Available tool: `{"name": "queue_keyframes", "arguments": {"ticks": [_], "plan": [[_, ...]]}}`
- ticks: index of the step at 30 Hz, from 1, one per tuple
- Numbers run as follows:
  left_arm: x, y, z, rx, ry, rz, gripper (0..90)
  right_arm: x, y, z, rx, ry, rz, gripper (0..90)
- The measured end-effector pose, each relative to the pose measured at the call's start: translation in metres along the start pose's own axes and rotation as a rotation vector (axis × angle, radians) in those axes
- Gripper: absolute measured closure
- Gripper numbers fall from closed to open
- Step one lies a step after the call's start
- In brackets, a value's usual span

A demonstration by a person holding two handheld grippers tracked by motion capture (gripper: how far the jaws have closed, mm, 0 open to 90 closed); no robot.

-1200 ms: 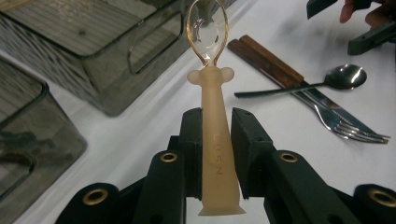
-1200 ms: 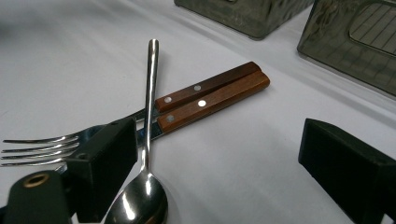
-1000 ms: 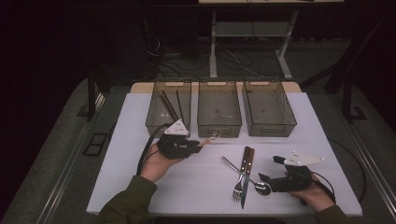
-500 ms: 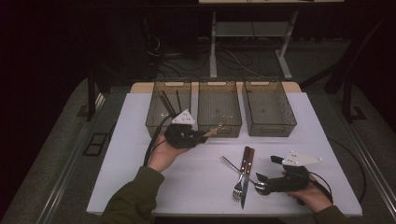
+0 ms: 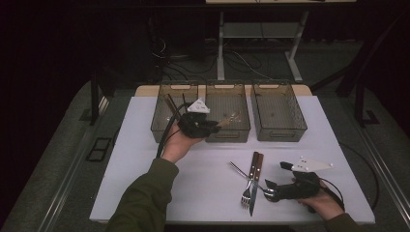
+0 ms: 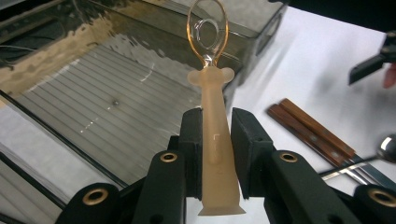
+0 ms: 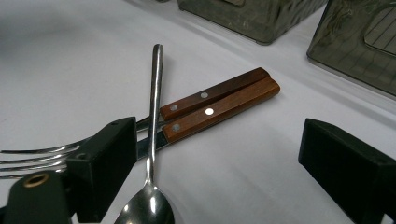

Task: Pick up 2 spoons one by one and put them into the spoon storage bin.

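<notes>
Jaws of left gripper (image 6: pixel 215 135) pinching amber spoon (image 6: pixel 213 107) by handle, bowl end out over middle bin (image 5: pixel 227 111), presumably for clean drop; right gripper (image 7: pixel 224 154) spread wide, low on table (image 5: pixel 145 145) around steel spoon (image 7: pixel 152 140) beside knives (image 7: pixel 219 105), likely next pick.

A translucent amber plastic spoon with a pale beige handle (image 6: pixel 212 116) is pointing out over the middle clear bin (image 6: pixel 116 107), clamped level.

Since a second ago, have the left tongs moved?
Yes. The left tongs, holding the translucent amber spoon, moved up-table over the middle clear plastic bin.
</notes>
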State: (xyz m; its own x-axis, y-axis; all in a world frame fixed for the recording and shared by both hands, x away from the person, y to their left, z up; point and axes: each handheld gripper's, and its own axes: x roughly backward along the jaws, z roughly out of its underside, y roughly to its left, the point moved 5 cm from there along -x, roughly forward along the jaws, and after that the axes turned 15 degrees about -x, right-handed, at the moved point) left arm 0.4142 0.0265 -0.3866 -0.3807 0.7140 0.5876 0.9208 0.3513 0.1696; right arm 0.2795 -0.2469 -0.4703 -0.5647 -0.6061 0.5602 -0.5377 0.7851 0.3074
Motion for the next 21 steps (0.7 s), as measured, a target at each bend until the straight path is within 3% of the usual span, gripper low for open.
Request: {"name": "queue_keyframes", "arguments": {"ticks": [15, 21], "plan": [[-0.031, 0.032, -0.001, 0.047, 0.07, -0.059, 74.5, 0.001, 0.0, 0.0, -0.005, -0.003, 0.001, 11.4], [-0.046, 0.041, -0.002, 0.049, 0.134, -0.062, 74.4, 0.002, 0.001, -0.001, -0.005, -0.011, 0.0, 11.4]]}}
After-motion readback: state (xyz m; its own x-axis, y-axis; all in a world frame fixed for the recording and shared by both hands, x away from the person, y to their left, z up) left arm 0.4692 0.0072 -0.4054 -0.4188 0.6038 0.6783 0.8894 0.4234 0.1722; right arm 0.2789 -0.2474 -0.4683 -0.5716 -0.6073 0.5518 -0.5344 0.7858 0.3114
